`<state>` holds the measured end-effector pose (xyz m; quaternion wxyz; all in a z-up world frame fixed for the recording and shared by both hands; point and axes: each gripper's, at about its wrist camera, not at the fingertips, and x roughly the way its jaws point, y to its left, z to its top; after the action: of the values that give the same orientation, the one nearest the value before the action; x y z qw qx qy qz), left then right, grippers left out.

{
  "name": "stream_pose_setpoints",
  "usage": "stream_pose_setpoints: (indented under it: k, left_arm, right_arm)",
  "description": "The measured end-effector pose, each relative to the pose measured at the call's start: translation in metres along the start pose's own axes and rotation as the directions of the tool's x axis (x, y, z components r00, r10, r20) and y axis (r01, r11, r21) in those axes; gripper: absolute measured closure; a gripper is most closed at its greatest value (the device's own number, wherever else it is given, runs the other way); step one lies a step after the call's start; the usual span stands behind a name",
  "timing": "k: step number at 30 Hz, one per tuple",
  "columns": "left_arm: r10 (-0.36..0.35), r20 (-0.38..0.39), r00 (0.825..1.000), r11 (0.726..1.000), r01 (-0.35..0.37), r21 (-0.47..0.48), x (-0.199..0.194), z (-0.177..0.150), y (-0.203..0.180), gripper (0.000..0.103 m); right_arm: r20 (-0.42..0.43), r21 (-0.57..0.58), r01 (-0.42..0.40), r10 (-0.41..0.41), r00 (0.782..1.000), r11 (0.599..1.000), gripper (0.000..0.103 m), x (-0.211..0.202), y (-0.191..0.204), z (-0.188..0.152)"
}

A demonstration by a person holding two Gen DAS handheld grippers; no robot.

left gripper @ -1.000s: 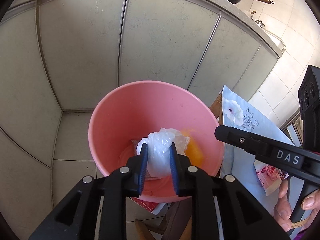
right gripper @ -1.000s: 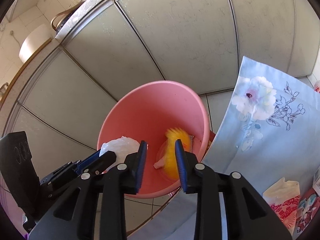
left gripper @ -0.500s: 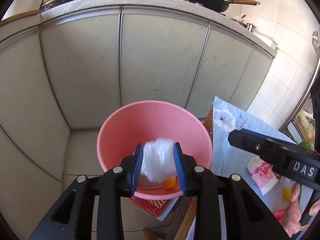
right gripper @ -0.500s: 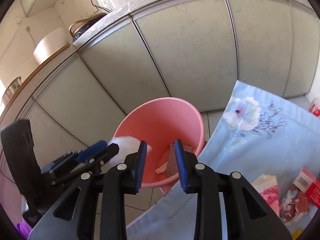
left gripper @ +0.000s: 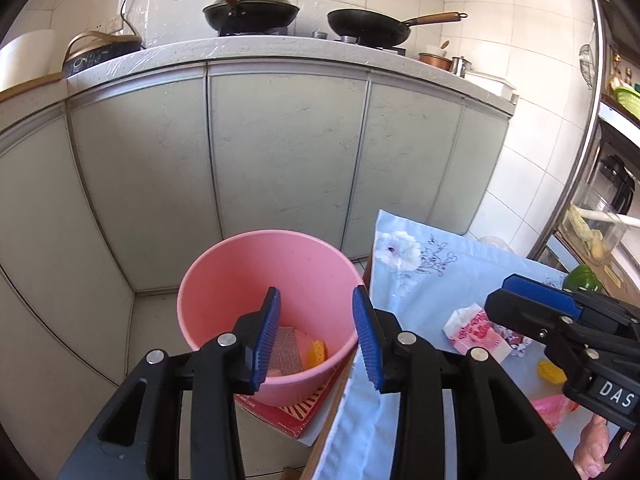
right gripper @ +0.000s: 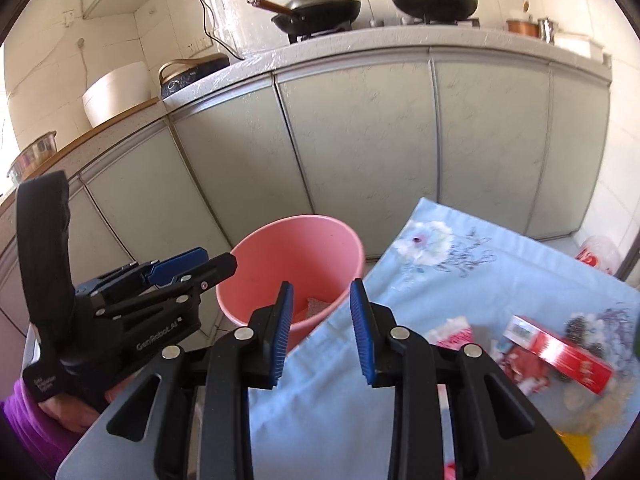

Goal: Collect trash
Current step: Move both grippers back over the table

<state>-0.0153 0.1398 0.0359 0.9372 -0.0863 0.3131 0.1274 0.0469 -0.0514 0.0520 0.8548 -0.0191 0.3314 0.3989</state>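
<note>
Reading "DAS" on the right hand-held gripper (left gripper: 532, 300) and "GenRobot.AI" on the left hand-held gripper (left gripper: 316, 338): both hover above the round pink plastic bucket (left gripper: 240, 276), the left's jaws opening on nothing, the right's half-open and empty. A yellow mesh scrap (left gripper: 317, 353) lies inside the bucket.

Pink bucket (left gripper: 240, 280): smooth plastic, faint sheen on the inner wall. Left claw (left gripper: 316, 334) and right claw (right gripper: 322, 330): matt black plastic bodies, ribbed blue pads, bright metal rivets. Table cloth (right gripper: 460, 280): pale blue woven fabric, matt, printed with flowers. Red carton (right gripper: 560, 354): glossy printed card. Cabinet doors (left gripper: 280, 160): pale grey-green panels, dull and lightly scuffed. Worktop (left gripper: 280, 46): speckled stone look with a shiny film. Pans (left gripper: 368, 26): dark matt metal, wooden handles.
</note>
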Motion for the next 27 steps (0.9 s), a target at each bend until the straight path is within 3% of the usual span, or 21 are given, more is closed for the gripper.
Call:
stream_pose_setpoints:
  k: [8, 14, 21, 27]
  left_arm:
    - [-0.075, -0.014, 0.997, 0.996, 0.075, 0.046, -0.012, -0.009, -0.030, 0.066]
    - [-0.169, -0.070, 0.983, 0.983, 0.173, 0.064, -0.003, -0.020, -0.055, 0.066]
    - [-0.258, -0.201, 0.945, 0.957, 0.279, 0.080, 0.024, -0.038, -0.094, 0.066]
    - [-0.321, -0.293, 0.900, 0.940, 0.341, 0.018, 0.044, -0.047, -0.118, 0.066]
  right_arm:
    - [0.077, 0.021, 0.115, -0.116, 0.990, 0.993, 0.073, -0.064, -0.028, -0.023]
    - [0.093, 0.137, 0.296, -0.309, 0.946, 0.946, 0.073, -0.119, -0.088, -0.060]
    - [0.054, 0.259, 0.422, -0.449, 0.892, 0.869, 0.073, -0.151, -0.144, -0.107]
    - [0.014, 0.311, 0.431, -0.458, 0.889, 0.847, 0.073, -0.155, -0.168, -0.133]
